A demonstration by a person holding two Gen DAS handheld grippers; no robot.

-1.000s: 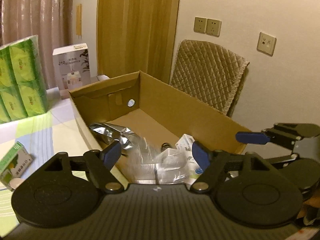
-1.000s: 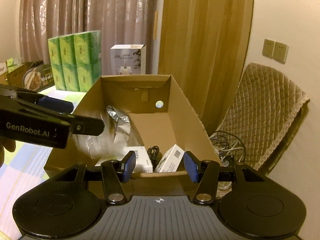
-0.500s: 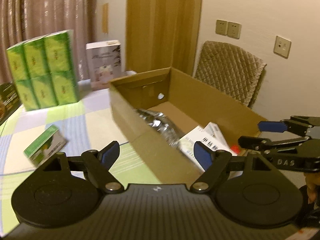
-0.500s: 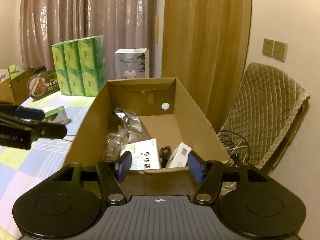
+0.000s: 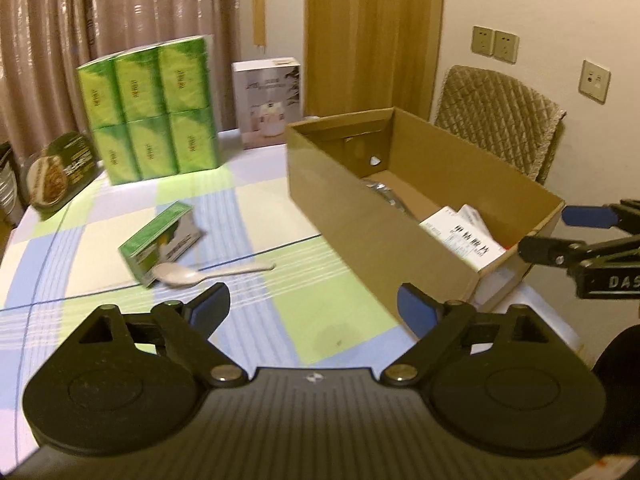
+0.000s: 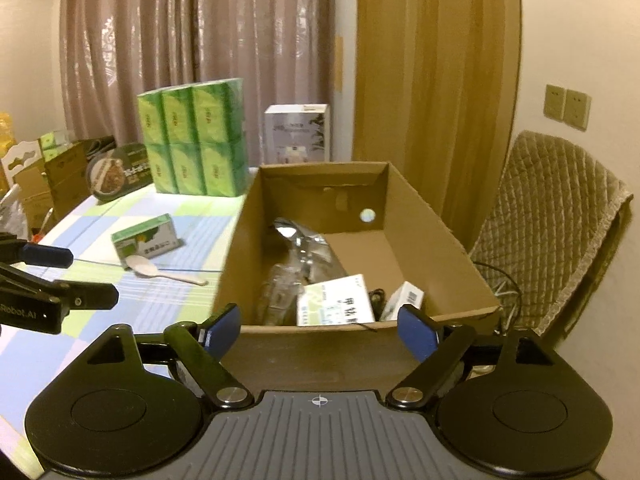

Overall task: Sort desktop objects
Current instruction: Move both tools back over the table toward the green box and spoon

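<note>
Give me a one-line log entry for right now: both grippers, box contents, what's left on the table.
left gripper: open, empty | right gripper: open, empty | cardboard box: foil bag, white cartons | table: small green box, spoon unsorted

The right gripper (image 5: 596,236), seen from the left wrist, reads "DAS"; the left gripper (image 6: 60,280), seen from the right wrist, reads "Robot.AI".
</note>
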